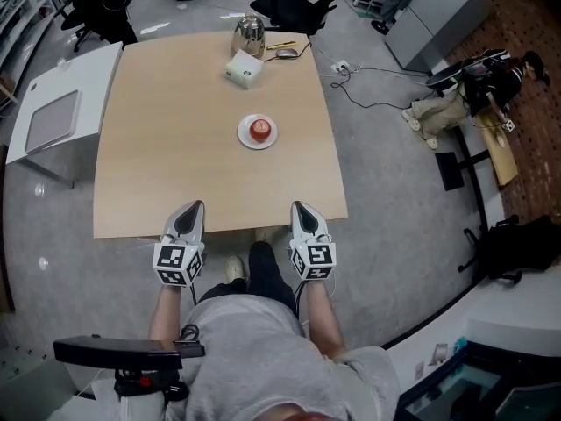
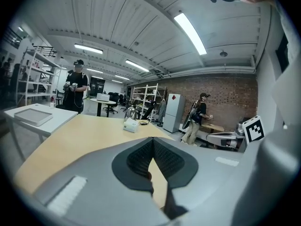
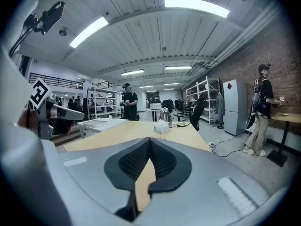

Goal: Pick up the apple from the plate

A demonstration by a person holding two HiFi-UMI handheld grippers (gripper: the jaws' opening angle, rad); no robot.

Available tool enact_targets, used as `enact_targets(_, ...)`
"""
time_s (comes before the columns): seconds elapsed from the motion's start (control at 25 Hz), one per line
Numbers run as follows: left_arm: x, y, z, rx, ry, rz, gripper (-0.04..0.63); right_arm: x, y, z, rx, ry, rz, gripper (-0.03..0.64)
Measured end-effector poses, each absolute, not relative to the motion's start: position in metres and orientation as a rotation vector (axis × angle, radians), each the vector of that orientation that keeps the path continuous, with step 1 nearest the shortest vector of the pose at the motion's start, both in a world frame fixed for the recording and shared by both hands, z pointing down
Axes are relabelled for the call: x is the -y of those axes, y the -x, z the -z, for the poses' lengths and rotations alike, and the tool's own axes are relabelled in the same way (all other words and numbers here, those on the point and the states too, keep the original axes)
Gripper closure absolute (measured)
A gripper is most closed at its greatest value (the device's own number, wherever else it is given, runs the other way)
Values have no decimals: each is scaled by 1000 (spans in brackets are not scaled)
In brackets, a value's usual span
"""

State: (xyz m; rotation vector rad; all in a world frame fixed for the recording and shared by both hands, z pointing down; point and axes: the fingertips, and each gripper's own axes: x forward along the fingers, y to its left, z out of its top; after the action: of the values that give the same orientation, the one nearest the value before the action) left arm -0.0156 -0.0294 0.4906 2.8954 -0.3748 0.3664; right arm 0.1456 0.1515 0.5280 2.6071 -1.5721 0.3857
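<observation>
A red apple (image 1: 259,130) sits on a small white plate (image 1: 243,137) near the middle of the light wooden table (image 1: 166,147). Both grippers hover at the table's near edge, well short of the plate. My left gripper (image 1: 195,205) is to the plate's lower left, and its jaws meet at the tips with nothing between them (image 2: 151,141). My right gripper (image 1: 298,206) is to the lower right, also shut and empty (image 3: 149,139). In both gripper views the jaws hide the plate.
At the table's far side stand a white box (image 1: 244,68), a metal kettle (image 1: 249,35) and a mouse (image 1: 287,53). A white side table with a tray (image 1: 53,119) adjoins on the left. Cables and bags lie on the floor at right.
</observation>
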Motion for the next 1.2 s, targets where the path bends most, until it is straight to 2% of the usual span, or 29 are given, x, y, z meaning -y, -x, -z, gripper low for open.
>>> enact_targets(1.2,109,-56,-541,594,-2755,-496,575,-26,-262,-587,1724,-2364,-499,611)
